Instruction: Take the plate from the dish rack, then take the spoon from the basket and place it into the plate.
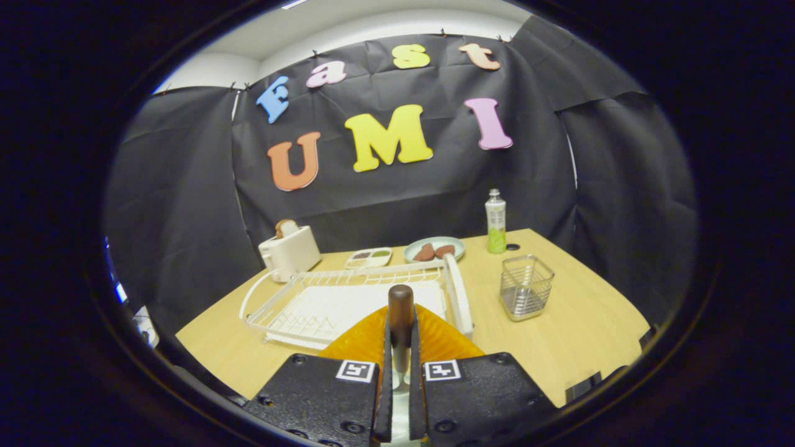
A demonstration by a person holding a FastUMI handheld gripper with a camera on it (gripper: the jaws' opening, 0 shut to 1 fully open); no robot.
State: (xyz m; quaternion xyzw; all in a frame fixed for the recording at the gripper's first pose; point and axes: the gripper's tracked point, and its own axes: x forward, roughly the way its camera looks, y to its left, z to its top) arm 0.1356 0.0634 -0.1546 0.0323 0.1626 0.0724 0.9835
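A light wooden table (577, 323) is backed by black cloth walls (186, 205); toward 12 o'clock, a pale ceiling (348, 25) is seen.

Orange ribbed plate (435, 338), white dish rack (348, 298) (brown-handled spoon (400, 310)).

Even overhead light, soft shadows on the table (577, 323), sharp centre, fisheye bending toward the edges.

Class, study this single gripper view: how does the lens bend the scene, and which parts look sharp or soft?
Gripper view: fisheye bows the table edges and the dish rack; even light, soft shadows; the spoon handle between the shut fingers and the orange plate beneath look slightly soft, and so does the distant bottle.
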